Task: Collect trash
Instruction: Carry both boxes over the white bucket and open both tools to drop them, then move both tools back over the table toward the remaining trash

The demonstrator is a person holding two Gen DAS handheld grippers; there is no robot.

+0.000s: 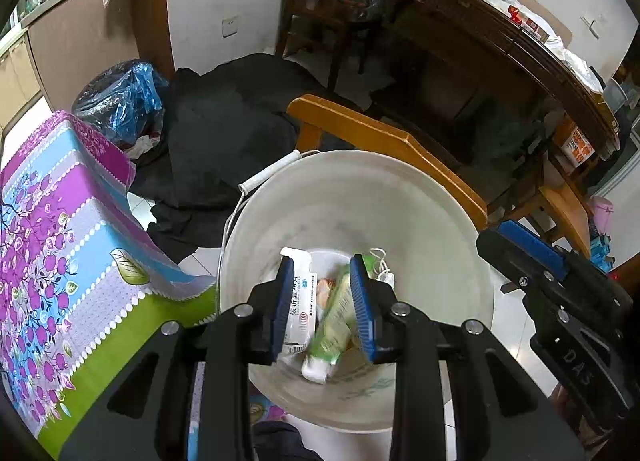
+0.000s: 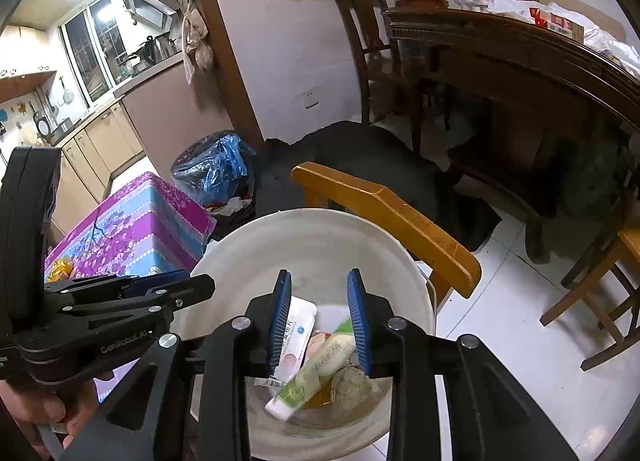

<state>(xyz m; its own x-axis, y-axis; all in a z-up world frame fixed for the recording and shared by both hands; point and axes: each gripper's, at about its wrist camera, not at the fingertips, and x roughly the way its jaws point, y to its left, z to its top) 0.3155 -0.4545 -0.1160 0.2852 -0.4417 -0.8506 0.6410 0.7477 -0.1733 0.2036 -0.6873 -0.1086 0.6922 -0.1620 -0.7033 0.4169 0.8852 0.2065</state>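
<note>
Both grippers are hovering right over the white bucket (image 1: pixel 420 197), which sits on the tiled floor between the flowery purple-and-blue covered box (image 1: pixel 60 241) and a yellow wooden chair (image 1: pixel 384 149). The left gripper (image 1: pixel 323 309) has its 2 blue pads spread apart with nothing between them, just pointing down into the bucket. Same deal with the right gripper (image 2: pixel 320 321): jaws open, holding nothing.

The trash is already down at the bottom of the bucket: a green-and-white tube (image 2: pixel 312 373) lying at an angle, a white packet with a red logo (image 2: pixel 294 341) next to it and partly under it, and a greyish crumpled wad (image 2: pixel 352 385) just beside the tube. From the left wrist view the tube (image 1: pixel 330 325) looks a bit blurred.

Behind the bucket there's a black trash bag with blue plastic on top (image 2: pixel 216 169), a dark cloth on the floor (image 1: pixel 232 129), and a dark wooden table (image 2: pixel 520 49) with stuff piled on it.
</note>
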